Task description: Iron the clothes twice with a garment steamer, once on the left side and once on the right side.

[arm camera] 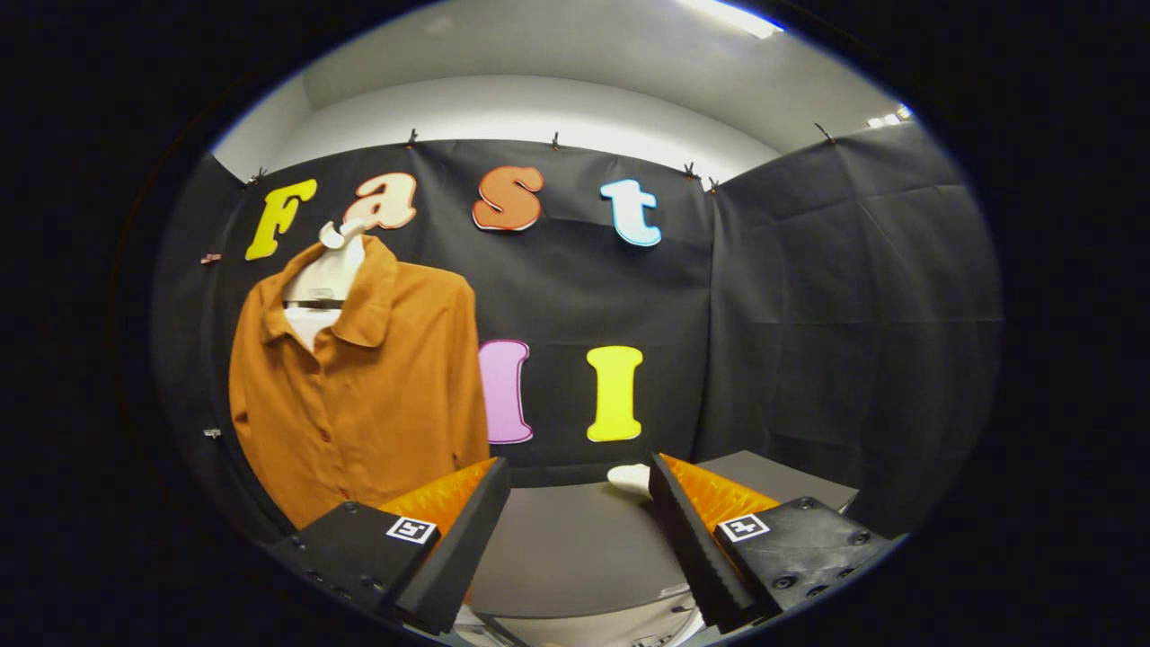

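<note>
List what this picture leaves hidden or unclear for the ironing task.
- White object, gripper view: mostly hidden behind one finger; cannot tell if it is the steamer.
- Orange shirt: hem hidden behind the other finger.
- Hanger: its support is unclear.
- Gripper: open, empty.

Gripper (579,476) fingers spread, empty — orange shirt (359,395) hangs beyond, leftward.
</note>
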